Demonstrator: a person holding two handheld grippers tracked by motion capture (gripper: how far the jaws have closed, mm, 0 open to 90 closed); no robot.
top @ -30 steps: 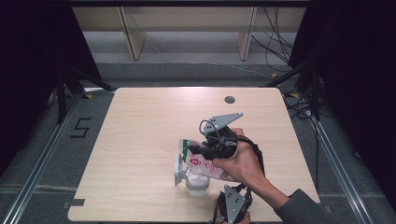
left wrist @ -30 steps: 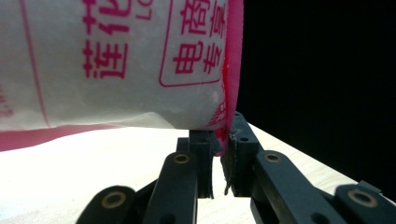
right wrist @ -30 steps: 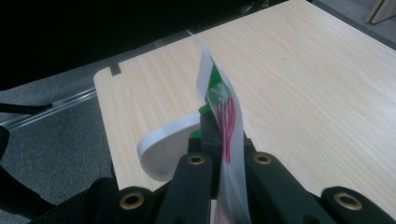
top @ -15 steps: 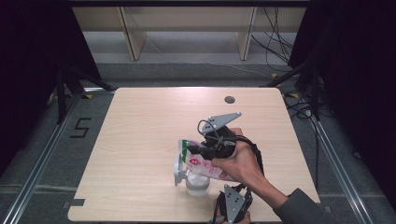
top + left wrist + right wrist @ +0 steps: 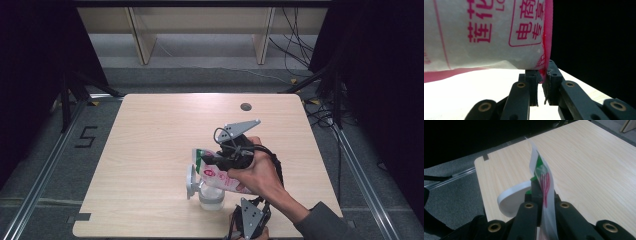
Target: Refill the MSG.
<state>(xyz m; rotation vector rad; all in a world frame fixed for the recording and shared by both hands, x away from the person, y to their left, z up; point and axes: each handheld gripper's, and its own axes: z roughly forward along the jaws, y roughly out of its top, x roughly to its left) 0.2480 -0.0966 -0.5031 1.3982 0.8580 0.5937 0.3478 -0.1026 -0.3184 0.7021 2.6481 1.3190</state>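
Note:
A white pouch [image 5: 216, 173] with pink print and a green top hangs tilted over a clear jar [image 5: 211, 197] near the table's front edge. The jar's white hinged lid [image 5: 190, 181] stands open at its left. My right gripper [image 5: 207, 160], held in a hand that reaches in from the lower right, is shut on the pouch's green top [image 5: 543, 175], with the lid [image 5: 511, 197] just beyond it. My left gripper [image 5: 247, 202] comes up from the front edge. In the left gripper view, my left gripper [image 5: 540, 80] is shut on the pink sealed edge of the pouch [image 5: 486, 32].
The light wooden table [image 5: 150, 140] has a small dark round hole [image 5: 245, 106] near its far edge. Metal rails [image 5: 45, 175] run along the floor on both sides, and cables [image 5: 300, 55] lie behind the table at the right.

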